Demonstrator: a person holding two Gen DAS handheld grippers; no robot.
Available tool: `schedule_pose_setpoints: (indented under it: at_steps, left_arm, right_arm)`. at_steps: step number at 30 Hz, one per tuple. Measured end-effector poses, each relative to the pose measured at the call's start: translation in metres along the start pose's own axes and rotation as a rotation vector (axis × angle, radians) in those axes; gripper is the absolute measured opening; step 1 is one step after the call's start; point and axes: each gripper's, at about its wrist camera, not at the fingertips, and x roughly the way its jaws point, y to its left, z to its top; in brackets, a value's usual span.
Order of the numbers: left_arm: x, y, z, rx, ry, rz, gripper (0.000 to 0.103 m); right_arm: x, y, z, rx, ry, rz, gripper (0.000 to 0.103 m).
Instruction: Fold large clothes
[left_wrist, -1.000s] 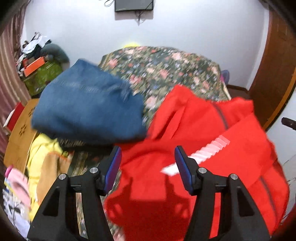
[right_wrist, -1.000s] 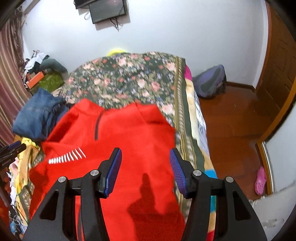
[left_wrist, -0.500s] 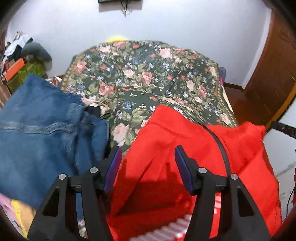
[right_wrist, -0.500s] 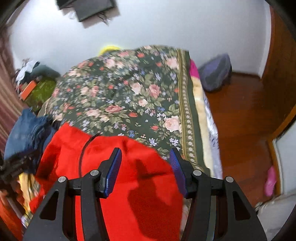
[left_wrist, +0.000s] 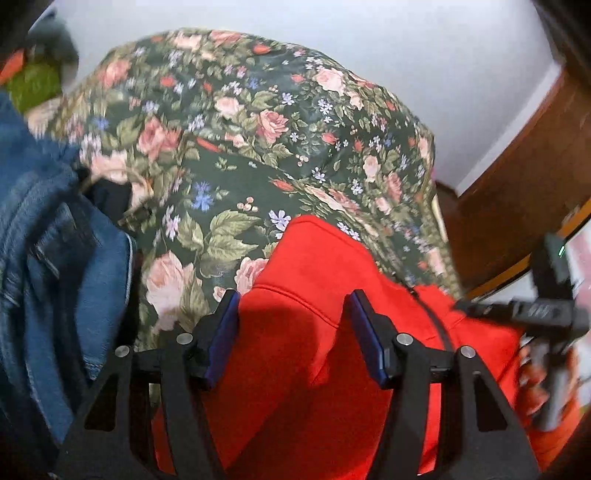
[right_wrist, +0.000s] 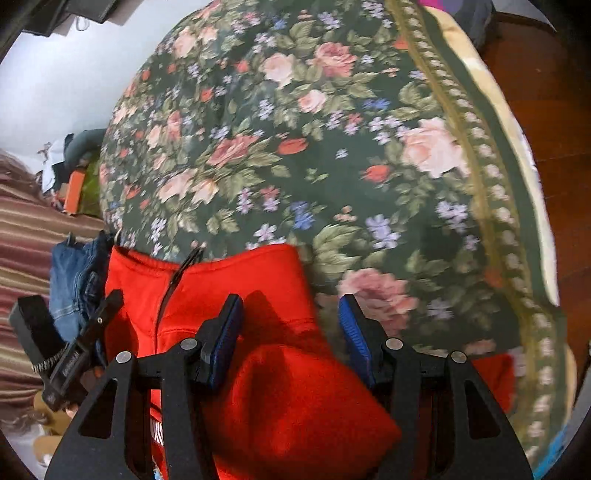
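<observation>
Left gripper (left_wrist: 291, 332) and right gripper (right_wrist: 290, 332), each with jaws apart and nothing between the pads, now hang low over the top edge of the red jacket (left_wrist: 314, 280), which lies spread on the floral bedspread (left_wrist: 258, 147). A second ago both views took in most of the garment, its white chest stripes and the far wall; both grippers have since advanced up the bed and tipped downward, so that only the collar end and the dark zip (right_wrist: 173, 284) fill the near field. In the left view the jaws straddle the jacket's left shoulder fold; in the right view the left pad (right_wrist: 225, 332) sits over red cloth and the right pad (right_wrist: 354, 332) over bedspread, bracketing the garment's right edge. The jeans (left_wrist: 44, 258) lie just beside the jacket on the left, partly blurred. Judged from this, the approach is nearly complete and the next step is probably to pinch both shoulders to start a fold; no grasp is made yet.
</observation>
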Motion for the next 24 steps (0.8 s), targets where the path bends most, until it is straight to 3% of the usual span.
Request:
schedule_pose_setpoints:
  at_steps: [1, 2, 3, 5, 7, 8, 15, 19, 24]
  left_arm:
    - [0.000, -0.001, 0.000, 0.000, 0.000, -0.002, 0.055]
    - [-0.001, -0.002, 0.000, 0.010, 0.004, -0.006, 0.051]
    - [-0.002, -0.004, -0.001, 0.020, 0.007, -0.015, 0.042]
    - [-0.005, -0.008, -0.001, 0.028, 0.021, -0.021, 0.030]
    - [-0.010, -0.010, -0.002, 0.034, 0.025, -0.006, 0.010]
    - [-0.016, -0.012, -0.002, 0.034, 0.025, 0.012, 0.007]
    - [-0.084, -0.035, -0.023, 0.091, -0.042, -0.009, 0.004]
    - [-0.140, -0.053, -0.044, 0.162, -0.101, -0.025, 0.004]
    - [-0.192, -0.063, -0.086, 0.221, -0.129, -0.050, 0.004]
  right_arm:
    - [-0.001, 0.002, 0.000, -0.006, -0.008, 0.004, 0.049]
    - [-0.004, 0.005, -0.003, -0.011, -0.018, 0.043, 0.041]
    - [-0.005, 0.006, -0.002, -0.010, -0.021, 0.058, 0.038]
    - [-0.017, 0.010, -0.005, -0.022, -0.051, 0.077, 0.020]
    - [-0.032, 0.016, -0.007, -0.040, -0.075, 0.109, 0.015]
    - [-0.040, 0.019, -0.009, -0.052, -0.093, 0.129, 0.014]
    - [-0.111, 0.075, -0.055, -0.290, -0.245, 0.077, 0.011]
    - [-0.140, 0.093, -0.092, -0.353, -0.279, 0.094, 0.010]
    - [-0.155, 0.102, -0.145, -0.395, -0.297, 0.051, 0.010]
